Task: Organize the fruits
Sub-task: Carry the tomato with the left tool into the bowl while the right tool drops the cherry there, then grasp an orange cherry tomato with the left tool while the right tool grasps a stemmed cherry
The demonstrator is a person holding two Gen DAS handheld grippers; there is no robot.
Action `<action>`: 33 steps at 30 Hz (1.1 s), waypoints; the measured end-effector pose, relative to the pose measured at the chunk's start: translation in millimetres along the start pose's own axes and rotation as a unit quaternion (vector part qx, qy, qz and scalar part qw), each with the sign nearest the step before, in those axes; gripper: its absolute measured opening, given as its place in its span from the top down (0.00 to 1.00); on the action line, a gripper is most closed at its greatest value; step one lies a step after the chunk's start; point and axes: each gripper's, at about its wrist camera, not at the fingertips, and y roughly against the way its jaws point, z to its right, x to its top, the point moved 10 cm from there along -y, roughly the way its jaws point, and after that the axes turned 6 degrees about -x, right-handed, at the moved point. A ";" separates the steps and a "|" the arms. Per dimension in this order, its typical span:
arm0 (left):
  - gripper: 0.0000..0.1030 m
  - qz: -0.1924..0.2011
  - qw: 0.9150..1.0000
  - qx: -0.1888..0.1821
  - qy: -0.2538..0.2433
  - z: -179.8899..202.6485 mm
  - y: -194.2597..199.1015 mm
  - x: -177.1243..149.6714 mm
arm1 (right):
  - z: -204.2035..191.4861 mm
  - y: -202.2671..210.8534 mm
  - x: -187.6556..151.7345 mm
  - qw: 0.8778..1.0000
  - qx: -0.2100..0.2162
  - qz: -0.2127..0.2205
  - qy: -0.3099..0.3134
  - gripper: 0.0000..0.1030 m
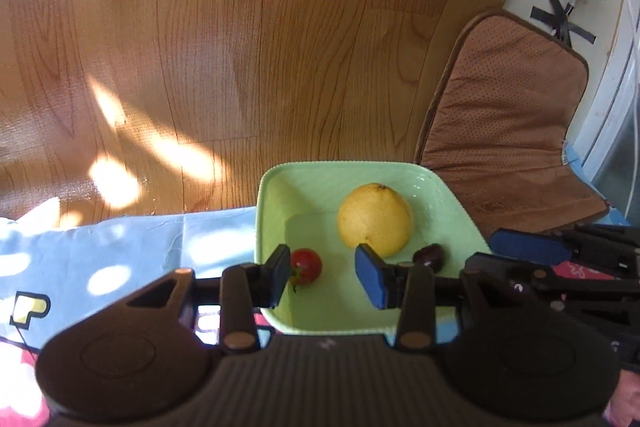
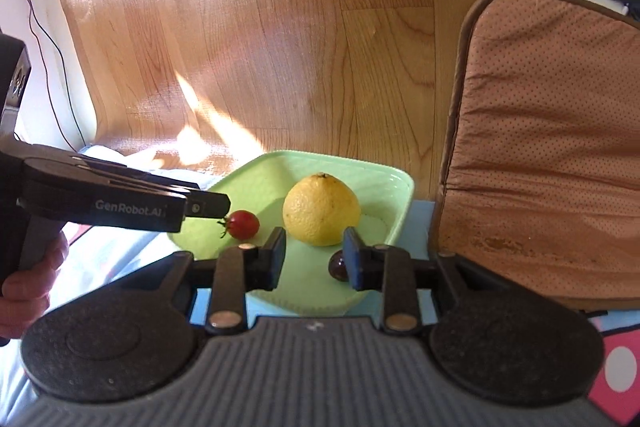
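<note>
A yellow citrus (image 1: 375, 219), a cherry tomato (image 1: 306, 265) and a dark fruit (image 1: 430, 256) lie gathered in the green dish (image 1: 276, 187) on the blue cloth (image 1: 120, 247). My left gripper (image 1: 326, 277) and right gripper (image 2: 314, 259) hover over its near rim, both slightly parted and empty, probably just clear of dropping fruit in.

Left wrist view: sits behind left claw (image 1: 323, 277), tilted down, close over dish (image 1: 276, 187). Right wrist view: behind right claw (image 2: 314, 259), same tilt, equally close. Both share dish, lemon (image 1: 375, 219), floor (image 1: 240, 27), cushion (image 1: 508, 107).
</note>
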 end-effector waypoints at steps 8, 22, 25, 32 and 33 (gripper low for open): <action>0.63 0.045 0.998 -0.044 0.016 19.1 99.0 -56.2 | 12.2 80.2 -44.6 0.999 0.002 0.028 -0.018 0.67; 0.63 0.022 0.997 -0.056 0.056 40.5 143.8 -165.0 | 21.0 26.0 -87.9 0.996 0.001 -0.041 -0.082 0.60; 0.63 0.024 0.997 -0.056 0.048 45.3 145.2 -165.2 | 17.7 16.1 -89.5 0.996 -0.012 -0.049 -0.073 0.63; 0.59 0.011 0.996 -0.079 0.025 66.4 132.6 -165.7 | 14.0 54.3 -98.8 0.999 -0.036 -0.020 -0.031 0.72; 0.58 0.009 0.996 -0.087 0.025 70.1 129.1 -164.8 | 12.1 66.7 -102.5 0.999 -0.037 -0.011 -0.025 0.72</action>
